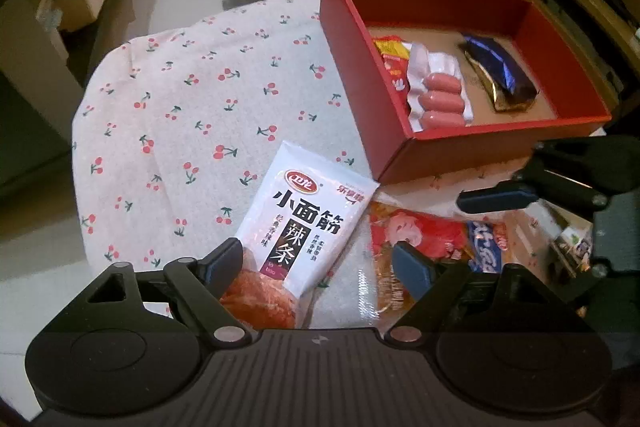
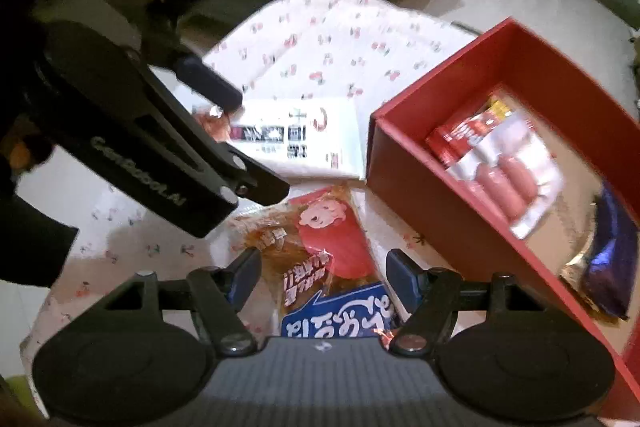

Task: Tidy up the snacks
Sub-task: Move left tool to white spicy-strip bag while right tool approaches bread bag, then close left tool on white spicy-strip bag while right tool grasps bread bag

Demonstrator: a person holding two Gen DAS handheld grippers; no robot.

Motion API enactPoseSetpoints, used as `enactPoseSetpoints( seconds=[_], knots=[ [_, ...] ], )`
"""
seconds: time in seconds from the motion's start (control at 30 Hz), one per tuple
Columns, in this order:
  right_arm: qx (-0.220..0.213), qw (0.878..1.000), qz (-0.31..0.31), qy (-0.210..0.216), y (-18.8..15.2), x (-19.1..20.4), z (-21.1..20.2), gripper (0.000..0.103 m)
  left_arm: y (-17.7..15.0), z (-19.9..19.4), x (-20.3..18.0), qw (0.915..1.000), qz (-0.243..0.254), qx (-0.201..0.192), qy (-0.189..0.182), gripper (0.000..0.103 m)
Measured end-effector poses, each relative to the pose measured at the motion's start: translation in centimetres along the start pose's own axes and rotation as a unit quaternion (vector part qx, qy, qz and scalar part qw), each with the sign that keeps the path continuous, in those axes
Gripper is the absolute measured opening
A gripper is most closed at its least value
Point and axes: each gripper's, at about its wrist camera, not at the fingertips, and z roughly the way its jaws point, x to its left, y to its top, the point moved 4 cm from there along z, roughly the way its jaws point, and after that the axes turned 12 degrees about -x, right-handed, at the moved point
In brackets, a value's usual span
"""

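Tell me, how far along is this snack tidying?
Partway. Done: sausage pack, red-yellow packet and dark blue packet lie in the red box. In hand: nothing; both tools open, left tool over the white pouch, right tool over the orange packet. Left: those two.

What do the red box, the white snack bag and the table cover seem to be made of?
Red box: probably stiff cardboard, matte red, with straight thin walls and a brown floor inside.
White snack bag: likely plastic film, smooth and slightly shiny, with a printed front.
Table cover: seems soft cloth or thin padded sheet with a cherry print; it lies with gentle folds.
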Motion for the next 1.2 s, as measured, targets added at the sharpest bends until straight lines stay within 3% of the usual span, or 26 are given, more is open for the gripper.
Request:
enactPoseSetpoints(
  seconds=[0.33,0.57,0.7,0.77,0.8,0.9,1.2],
  knots=[
    [0.002,1.000,-0.005,-0.008,-0.3,0.3,1.4,0.090,1.4,0.8,2.0,1.0000,0.002,-0.003,-0.006,0.092],
    [0.000,1.000,0.018,-0.024,-0.2,0.3,1.1,0.074,0.1,2.2,1.4,0.9993,0.028,0.023,0.004,0.092],
    [-0.012,0.998,0.049,-0.030,-0.6,0.0,-0.3,0.063,-0.3,1.9,2.0,0.9996,-0.002,0.028,0.011,0.085],
    [-0.016,0.997,0.067,-0.034,-0.7,-0.3,-1.1,0.060,-0.7,1.9,2.1,0.9992,-0.016,0.033,0.013,0.076],
    [-0.015,0.997,0.071,-0.038,-0.9,-0.3,-1.5,0.059,-1.0,1.9,1.9,0.9990,-0.010,0.038,0.019,0.065],
    [-0.014,0.995,0.087,-0.049,-1.8,-0.6,-2.4,0.058,-1.5,1.6,1.0,0.9984,0.013,0.039,0.040,0.063],
    [-0.016,0.992,0.114,-0.057,-3.5,-0.6,-3.9,0.057,-2.5,1.0,-1.2,0.9986,0.011,0.035,0.038,0.058]
  ],
)
